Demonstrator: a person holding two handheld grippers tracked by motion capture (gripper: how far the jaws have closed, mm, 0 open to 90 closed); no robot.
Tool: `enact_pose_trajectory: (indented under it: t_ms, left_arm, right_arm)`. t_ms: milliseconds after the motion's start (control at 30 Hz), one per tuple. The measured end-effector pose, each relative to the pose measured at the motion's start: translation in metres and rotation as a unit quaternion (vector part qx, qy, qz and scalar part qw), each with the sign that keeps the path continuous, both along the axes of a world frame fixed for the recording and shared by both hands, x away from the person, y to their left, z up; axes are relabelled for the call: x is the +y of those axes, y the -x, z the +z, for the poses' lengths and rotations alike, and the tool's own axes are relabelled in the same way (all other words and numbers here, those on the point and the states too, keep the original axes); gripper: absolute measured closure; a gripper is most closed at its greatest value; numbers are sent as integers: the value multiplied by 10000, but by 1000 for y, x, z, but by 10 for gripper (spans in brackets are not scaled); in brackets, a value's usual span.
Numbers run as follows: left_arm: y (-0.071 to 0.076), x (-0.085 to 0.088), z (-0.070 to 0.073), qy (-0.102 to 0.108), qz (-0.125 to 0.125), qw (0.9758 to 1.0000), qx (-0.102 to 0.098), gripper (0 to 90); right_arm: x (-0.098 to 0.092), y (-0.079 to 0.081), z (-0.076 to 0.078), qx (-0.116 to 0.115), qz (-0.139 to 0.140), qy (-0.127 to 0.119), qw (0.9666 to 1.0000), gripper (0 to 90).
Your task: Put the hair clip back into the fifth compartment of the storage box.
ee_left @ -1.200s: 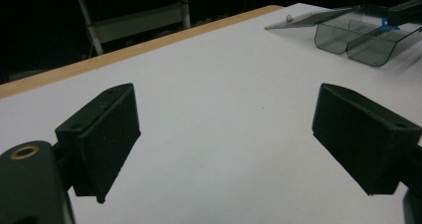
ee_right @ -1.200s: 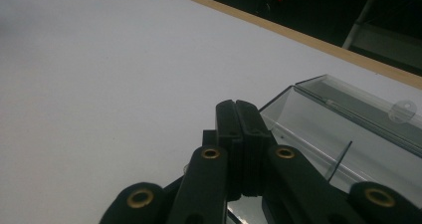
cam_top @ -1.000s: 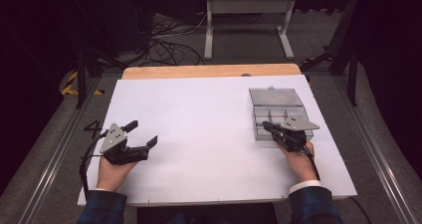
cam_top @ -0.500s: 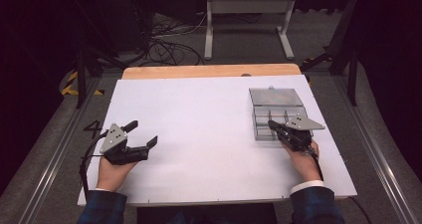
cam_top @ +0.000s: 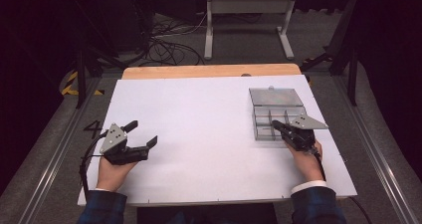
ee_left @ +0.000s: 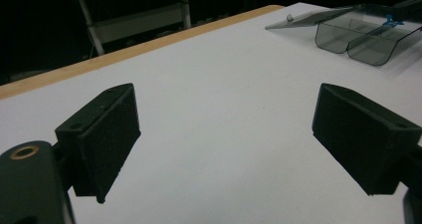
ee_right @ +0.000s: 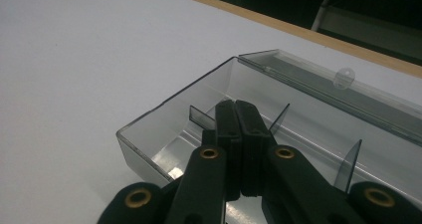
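A white tabletop (cam_top: 209, 129) carries a clear plastic box (cam_top: 271, 115) with small compartments near its right side, the lid (cam_top: 276, 96) swung open and lying flat behind it. Both of the person's hands rest at the near edge. The right claw (cam_top: 275, 125), jaws pressed together with nothing visible between them, dips over the box's near wall; in the right gripper view its tips (ee_right: 238, 115) sit among thin dividers (ee_right: 348, 164) above a compartment that looks empty. The left claw (cam_top: 142, 133) rests well apart on bare tabletop, jaws spread wide and holding nothing; in the left gripper view the box (ee_left: 366, 32) stands far off with a small blue piece (ee_left: 391, 20) at its far end. The work in hand appears to be reaching into the box; the next move likely calls for parting the right jaws inside one compartment without knocking the dividers.
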State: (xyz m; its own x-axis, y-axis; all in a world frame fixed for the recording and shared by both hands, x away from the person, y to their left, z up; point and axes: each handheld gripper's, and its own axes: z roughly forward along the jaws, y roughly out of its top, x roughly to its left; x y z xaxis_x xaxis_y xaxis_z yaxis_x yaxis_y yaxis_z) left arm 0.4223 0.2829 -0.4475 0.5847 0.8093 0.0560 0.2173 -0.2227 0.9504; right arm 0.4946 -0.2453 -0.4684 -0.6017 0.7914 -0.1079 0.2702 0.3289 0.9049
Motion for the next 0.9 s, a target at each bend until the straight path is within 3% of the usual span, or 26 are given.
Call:
enact_pose_trajectory:
  t_ms: [433,900]
  left_arm:
    - [0,0,0,-8,-5,10000,-3,118]
    - [0,-1,0,-2,-10,10000,24,118]
  right_arm:
    - [-6,-3,-3,229,-135,37,9996,900]
    - [-8,-4,-4,319,-226,43,9992,898]
